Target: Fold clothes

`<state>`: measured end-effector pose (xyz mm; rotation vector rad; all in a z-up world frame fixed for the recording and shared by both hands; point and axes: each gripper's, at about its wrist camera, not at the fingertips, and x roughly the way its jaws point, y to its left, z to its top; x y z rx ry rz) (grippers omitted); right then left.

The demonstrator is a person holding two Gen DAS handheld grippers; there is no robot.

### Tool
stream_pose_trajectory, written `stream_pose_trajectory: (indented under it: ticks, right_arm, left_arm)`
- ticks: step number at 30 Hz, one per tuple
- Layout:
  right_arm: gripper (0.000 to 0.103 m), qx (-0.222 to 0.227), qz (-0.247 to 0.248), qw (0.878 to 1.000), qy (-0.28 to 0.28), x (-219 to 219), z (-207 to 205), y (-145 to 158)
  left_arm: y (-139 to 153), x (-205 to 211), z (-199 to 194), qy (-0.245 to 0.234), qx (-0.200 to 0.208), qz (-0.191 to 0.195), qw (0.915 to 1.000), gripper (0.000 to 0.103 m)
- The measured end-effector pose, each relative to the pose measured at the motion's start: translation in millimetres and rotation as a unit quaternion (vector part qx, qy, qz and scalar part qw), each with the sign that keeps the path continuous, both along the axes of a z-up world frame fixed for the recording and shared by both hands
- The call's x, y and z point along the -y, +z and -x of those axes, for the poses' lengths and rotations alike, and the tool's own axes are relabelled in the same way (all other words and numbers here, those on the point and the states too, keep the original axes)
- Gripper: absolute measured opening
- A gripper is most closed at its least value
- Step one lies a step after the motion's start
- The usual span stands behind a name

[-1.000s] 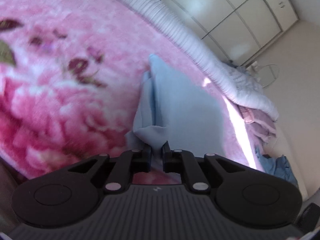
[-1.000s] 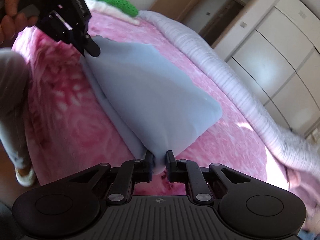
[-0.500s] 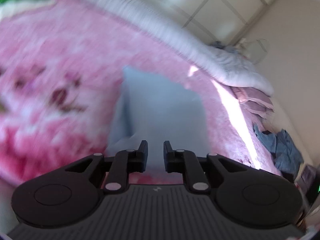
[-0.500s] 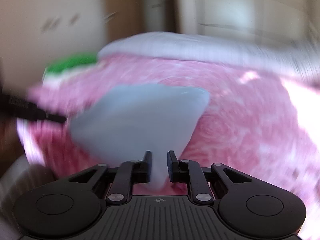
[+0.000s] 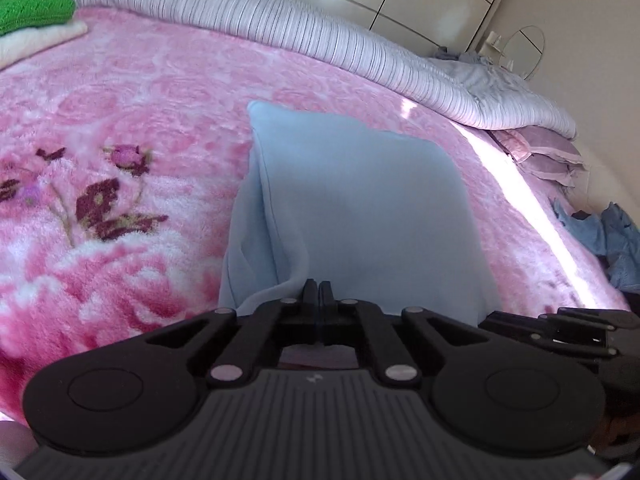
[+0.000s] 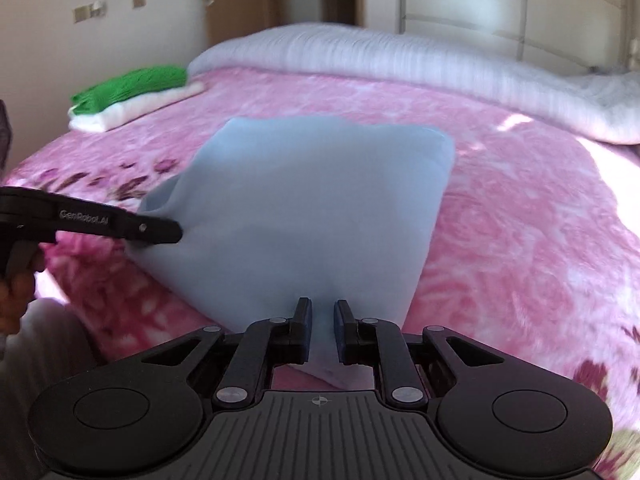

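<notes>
A light blue garment (image 5: 360, 200) lies folded on the pink floral blanket (image 5: 120, 128), and also shows in the right wrist view (image 6: 312, 208). My left gripper (image 5: 319, 290) is shut on the garment's near left corner; it also shows from the side in the right wrist view (image 6: 160, 232). My right gripper (image 6: 323, 312) has its jaws narrowly apart with the garment's near right corner between them, the cloth pinched. Its body shows at the right edge of the left wrist view (image 5: 560, 328).
A green and white folded stack (image 6: 132, 92) sits at the bed's far left. A rolled striped quilt (image 5: 320, 36) runs along the far side. Blue clothes (image 5: 608, 240) and lilac pillows (image 5: 540, 156) lie at the right. Wardrobes stand behind.
Both grippers swung round to face along the bed with the garment's near corners. The left jaws opened midway, then closed tight on the corner. The garment now lies flatter.
</notes>
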<state>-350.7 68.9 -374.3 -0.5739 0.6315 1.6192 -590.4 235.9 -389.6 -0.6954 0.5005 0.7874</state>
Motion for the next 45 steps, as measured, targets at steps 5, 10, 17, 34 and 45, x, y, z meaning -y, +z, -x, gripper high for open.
stream_pose_trajectory:
  ticks: [5, 10, 17, 34, 45]
  right_arm:
    - [0.017, -0.036, -0.011, 0.999, -0.021, -15, -44, 29]
    - [0.017, 0.003, -0.057, 0.997, -0.053, -74, -67, 33]
    - [0.017, -0.011, -0.04, 0.997, -0.066, -153, -85, -3]
    - [0.019, -0.047, -0.051, 0.995, -0.076, -69, -68, 23]
    - [0.019, -0.044, -0.003, 0.994, -0.104, -51, -46, 9]
  left_arm:
    - [32, -32, -6, -0.015, 0.012, -0.04, 0.999, 0.008]
    - [39, -92, -46, -0.035, -0.003, -0.08, 0.9962, 0.008]
    - [-11, -140, -86, -0.051, -0.1, -0.089, 0.9897, 0.011]
    - [24, -78, -42, -0.039, -0.035, -0.058, 0.997, 0.011]
    - [18, -54, -26, 0.013, -0.042, -0.034, 0.9984, 0.006]
